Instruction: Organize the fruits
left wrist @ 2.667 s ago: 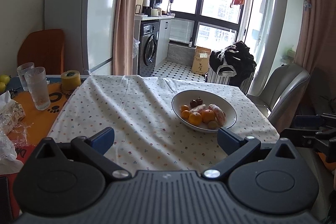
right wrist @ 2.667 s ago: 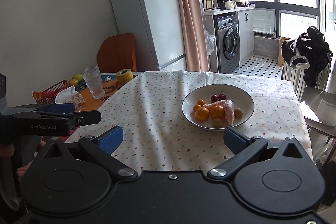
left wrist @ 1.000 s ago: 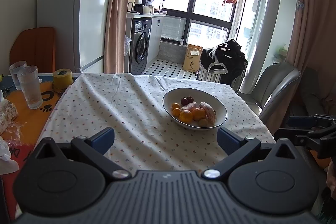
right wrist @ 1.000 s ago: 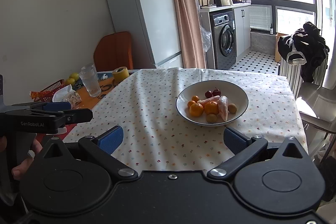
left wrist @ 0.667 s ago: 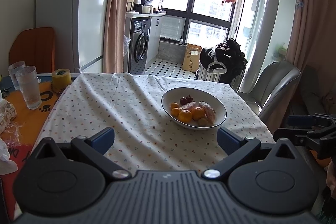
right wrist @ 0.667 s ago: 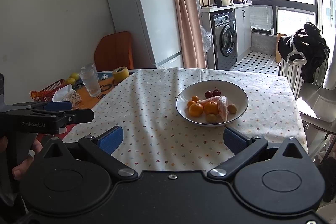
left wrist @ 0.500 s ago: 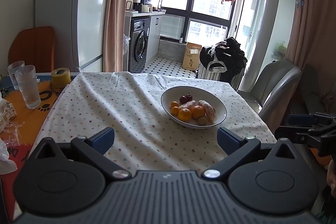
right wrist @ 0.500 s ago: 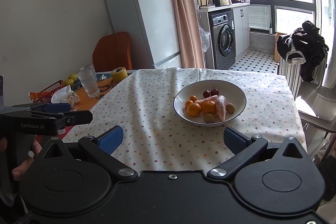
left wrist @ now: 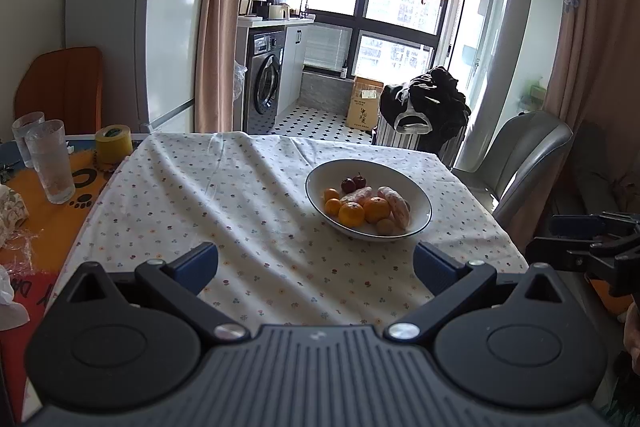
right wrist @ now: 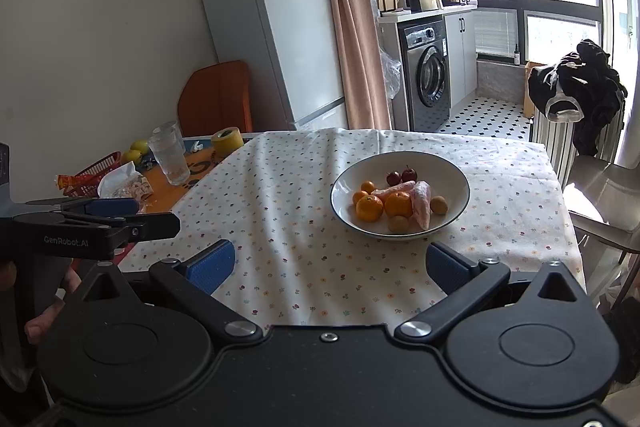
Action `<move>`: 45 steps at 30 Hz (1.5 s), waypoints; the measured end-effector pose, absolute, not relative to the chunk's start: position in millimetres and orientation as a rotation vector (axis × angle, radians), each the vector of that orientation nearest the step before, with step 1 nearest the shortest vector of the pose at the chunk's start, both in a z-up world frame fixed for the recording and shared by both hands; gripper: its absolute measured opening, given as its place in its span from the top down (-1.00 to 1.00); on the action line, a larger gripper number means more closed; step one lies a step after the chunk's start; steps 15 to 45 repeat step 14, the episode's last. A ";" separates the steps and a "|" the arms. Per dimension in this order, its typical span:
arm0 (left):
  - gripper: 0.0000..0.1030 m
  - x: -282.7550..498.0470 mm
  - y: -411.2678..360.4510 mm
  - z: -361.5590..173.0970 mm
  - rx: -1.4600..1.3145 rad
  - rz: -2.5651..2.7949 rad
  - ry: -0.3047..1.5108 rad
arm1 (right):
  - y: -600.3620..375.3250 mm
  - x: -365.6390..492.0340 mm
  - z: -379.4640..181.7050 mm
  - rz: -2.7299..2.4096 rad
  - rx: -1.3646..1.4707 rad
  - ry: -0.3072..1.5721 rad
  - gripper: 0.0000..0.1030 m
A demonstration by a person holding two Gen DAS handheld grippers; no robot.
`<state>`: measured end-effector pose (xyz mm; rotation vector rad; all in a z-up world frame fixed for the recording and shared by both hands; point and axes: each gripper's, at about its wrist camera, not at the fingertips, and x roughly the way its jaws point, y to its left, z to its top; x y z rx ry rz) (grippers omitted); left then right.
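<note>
Jaws spread, floral tablecloth (left wrist: 240, 211), fridge (right wrist: 276, 27) behind

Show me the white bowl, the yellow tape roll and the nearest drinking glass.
White bowl (right wrist: 452, 173): right wrist view, bare inner wall.
Yellow tape roll (left wrist: 114, 147): left wrist view, side.
Nearest drinking glass (left wrist: 54, 163): left wrist view, body.
</note>
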<state>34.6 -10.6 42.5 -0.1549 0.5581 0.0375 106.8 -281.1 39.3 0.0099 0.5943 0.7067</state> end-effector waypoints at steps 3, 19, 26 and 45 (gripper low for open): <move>-0.99 34.7 -10.0 41.3 -0.160 0.043 0.560 | -280.4 106.1 39.2 0.710 0.005 0.596 -1.00; -0.99 35.0 -12.6 41.1 -0.151 0.038 0.554 | -282.4 107.3 38.3 0.706 0.010 0.591 -1.00; -0.99 35.0 -12.6 41.1 -0.151 0.038 0.554 | -282.4 107.3 38.3 0.706 0.010 0.591 -1.00; -0.99 35.0 -12.6 41.1 -0.151 0.038 0.554 | -282.4 107.3 38.3 0.706 0.010 0.591 -1.00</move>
